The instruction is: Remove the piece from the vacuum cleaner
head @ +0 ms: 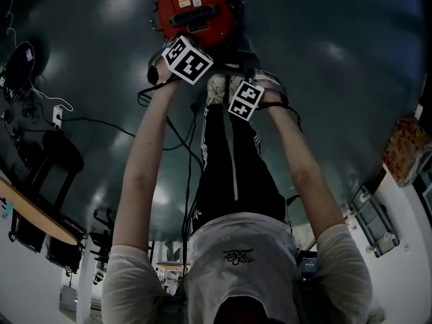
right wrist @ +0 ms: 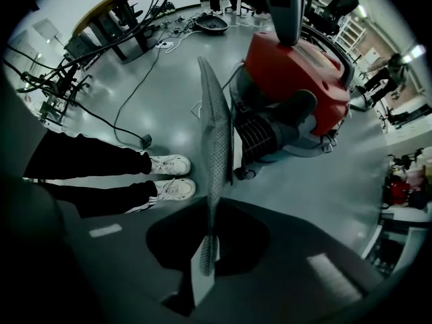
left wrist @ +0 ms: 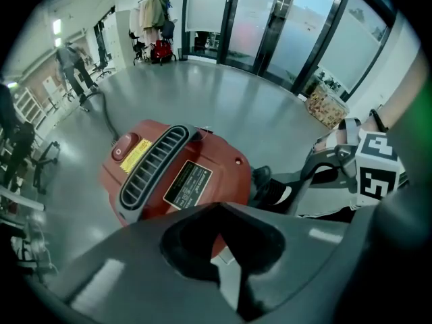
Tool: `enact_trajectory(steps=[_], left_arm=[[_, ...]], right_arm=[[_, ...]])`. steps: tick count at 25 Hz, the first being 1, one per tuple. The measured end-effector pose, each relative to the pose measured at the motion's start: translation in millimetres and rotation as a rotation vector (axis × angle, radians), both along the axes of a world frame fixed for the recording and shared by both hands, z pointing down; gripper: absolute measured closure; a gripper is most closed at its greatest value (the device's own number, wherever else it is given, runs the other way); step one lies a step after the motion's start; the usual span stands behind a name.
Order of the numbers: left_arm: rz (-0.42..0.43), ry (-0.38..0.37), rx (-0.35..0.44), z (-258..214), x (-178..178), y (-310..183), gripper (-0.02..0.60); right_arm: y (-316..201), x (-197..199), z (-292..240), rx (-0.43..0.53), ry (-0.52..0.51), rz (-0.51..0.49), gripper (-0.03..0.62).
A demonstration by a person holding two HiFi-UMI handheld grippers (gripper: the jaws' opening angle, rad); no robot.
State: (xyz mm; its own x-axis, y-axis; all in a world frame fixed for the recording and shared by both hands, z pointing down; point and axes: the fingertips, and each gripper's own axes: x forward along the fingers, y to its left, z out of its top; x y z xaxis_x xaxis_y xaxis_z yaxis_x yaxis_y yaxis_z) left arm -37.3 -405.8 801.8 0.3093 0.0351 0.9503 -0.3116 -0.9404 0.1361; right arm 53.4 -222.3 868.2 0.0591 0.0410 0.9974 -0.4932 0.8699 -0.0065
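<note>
r tool (right wrist: pixel 206 262) clamped on thin mesh piece (right wrist: pixel 214 133), seen edge-on, just left of red vacuum cleaner (right wrist: pixel 297 66) on floor. l tool (left wrist: pixel 226 262) closed, empty, hovers above vac top. recommend: firm grip, draw piece straight toward near side, no twist; l tool could steady the body. not verifiable: whether piece's far edge is clear of housing. head view shows neither tool's grip.
</note>
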Motion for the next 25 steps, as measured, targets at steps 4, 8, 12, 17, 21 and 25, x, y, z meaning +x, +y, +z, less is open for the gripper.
enact_trajectory(steps=[4,8,12,17,21,25], left_arm=[[-0.008,0.002,0.002,-2,0,0,0.580],[-0.015,0.012,0.008,-2,1,0,0.580],[-0.070,0.027,0.028,-5,0,-3,0.580],[-0.254,0.147,0.059,-37,3,15,0.581],[-0.491,0.326,0.140,-121,-1,25,0.581],[-0.655,0.531,0.305,-263,-14,34,0.581]], right_arm=[[17,-11,-2,-0.043,-0.028,-0.024,0.559],[53,-16,-5,-0.098,-0.058,0.000,0.559],[53,-7,-19,-0.086,-0.083,0.206,0.559],[36,-4,-59,-0.023,-0.116,0.248,0.557],[14,-9,-128,0.131,-0.167,0.311,0.557],[-12,0,-240,0.319,-0.271,0.524,0.557]])
